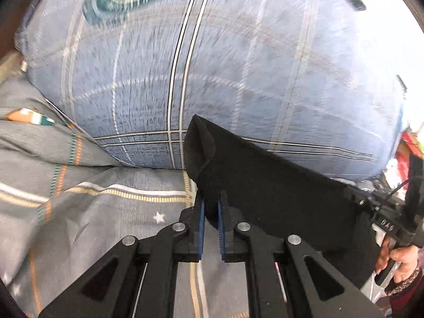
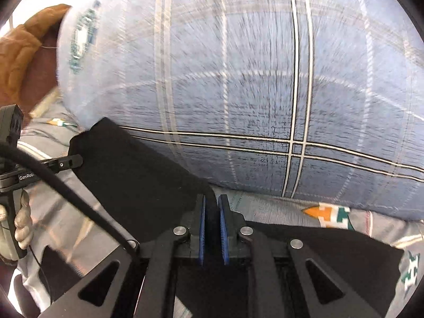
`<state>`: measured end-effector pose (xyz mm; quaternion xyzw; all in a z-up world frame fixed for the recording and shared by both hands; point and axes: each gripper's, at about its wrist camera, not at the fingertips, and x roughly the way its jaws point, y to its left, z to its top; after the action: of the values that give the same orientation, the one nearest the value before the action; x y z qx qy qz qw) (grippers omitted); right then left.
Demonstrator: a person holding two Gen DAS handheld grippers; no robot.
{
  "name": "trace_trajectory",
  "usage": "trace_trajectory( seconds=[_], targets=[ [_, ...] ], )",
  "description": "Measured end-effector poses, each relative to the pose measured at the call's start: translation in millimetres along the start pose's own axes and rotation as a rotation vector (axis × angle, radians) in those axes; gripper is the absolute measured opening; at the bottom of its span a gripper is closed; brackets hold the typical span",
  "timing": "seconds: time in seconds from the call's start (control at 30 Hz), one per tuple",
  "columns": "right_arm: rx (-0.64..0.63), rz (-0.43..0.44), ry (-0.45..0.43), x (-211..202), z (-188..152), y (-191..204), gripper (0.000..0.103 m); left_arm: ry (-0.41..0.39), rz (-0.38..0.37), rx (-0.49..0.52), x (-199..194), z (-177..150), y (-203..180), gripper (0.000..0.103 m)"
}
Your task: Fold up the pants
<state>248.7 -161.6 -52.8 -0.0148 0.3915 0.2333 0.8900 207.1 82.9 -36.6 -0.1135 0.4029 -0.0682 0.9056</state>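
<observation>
The black pants (image 1: 265, 185) are stretched between my two grippers above the grey bedsheet (image 1: 79, 212). My left gripper (image 1: 210, 204) is shut on the pants' left edge, whose folded corner stands up just beyond the fingertips. My right gripper (image 2: 211, 206) is shut on the pants (image 2: 137, 180) at their right end; the cloth runs left to the other gripper (image 2: 61, 163) and also hangs under my fingers. In the left wrist view the right gripper (image 1: 371, 204) shows at the far right, held by a hand.
A big blue plaid pillow (image 1: 212, 66) fills the space close ahead, also in the right wrist view (image 2: 265, 92). The grey patterned sheet (image 2: 344, 217) lies beneath. A brown object (image 2: 23, 47) sits at the far left behind the pillow.
</observation>
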Motion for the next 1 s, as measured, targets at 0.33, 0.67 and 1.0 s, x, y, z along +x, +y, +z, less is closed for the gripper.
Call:
trace_trajectory(
  seconds=[0.33,0.67,1.0],
  targets=[
    [-0.006,0.009,-0.036,-73.6,-104.3,49.7,0.01,-0.055,0.064,0.105,-77.5,-75.8,-0.9,0.008],
    [0.055,0.018,0.012,-87.7,-177.9,65.9,0.01,0.05,0.097,0.082,-100.3,-163.2,13.0,0.014],
    [0.039,0.028,0.041,-78.3,-180.6,63.4,0.01,-0.025,-0.118,-0.042,-115.6,-128.5,58.4,0.066]
  ],
)
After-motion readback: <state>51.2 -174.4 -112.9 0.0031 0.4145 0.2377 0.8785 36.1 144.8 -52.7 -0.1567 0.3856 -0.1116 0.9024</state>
